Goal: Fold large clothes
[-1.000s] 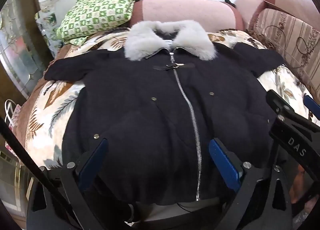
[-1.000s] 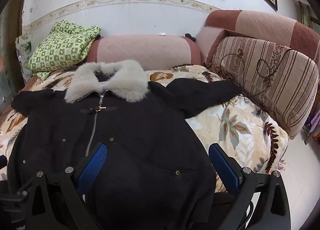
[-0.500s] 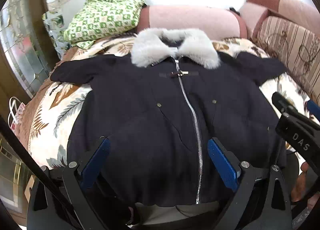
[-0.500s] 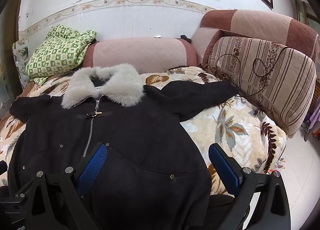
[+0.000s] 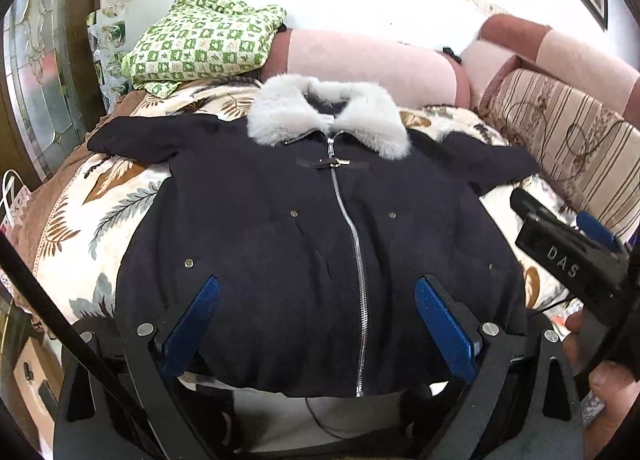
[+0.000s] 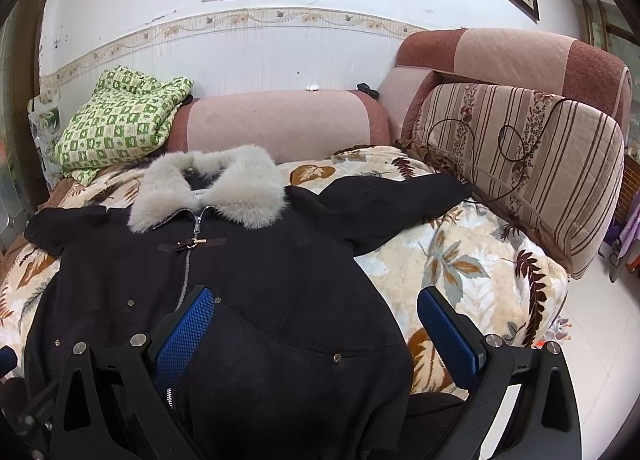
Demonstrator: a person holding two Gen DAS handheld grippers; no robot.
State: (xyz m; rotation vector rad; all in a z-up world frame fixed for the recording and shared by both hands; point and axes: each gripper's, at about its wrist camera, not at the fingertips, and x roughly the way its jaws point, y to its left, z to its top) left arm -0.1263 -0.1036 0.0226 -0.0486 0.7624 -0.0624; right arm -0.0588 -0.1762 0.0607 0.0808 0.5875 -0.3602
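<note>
Covering most of the frame in both views, the leaf-print blanket (image 5: pixel 100 220) carries the dark coat (image 5: pixel 320 244), laid flat, zipped, with both sleeves spread toward the left and right edges and its grey fur collar (image 5: pixel 328 116) at upper centre. At the bottom edge, the left gripper (image 5: pixel 320 324) and right gripper (image 6: pixel 316 332) hang above the hem, jaws wide apart, holding nothing. Judging by this, folding has not begun; next, a sleeve probably needs pinching and drawing across the zipper (image 5: pixel 352 244).
</note>
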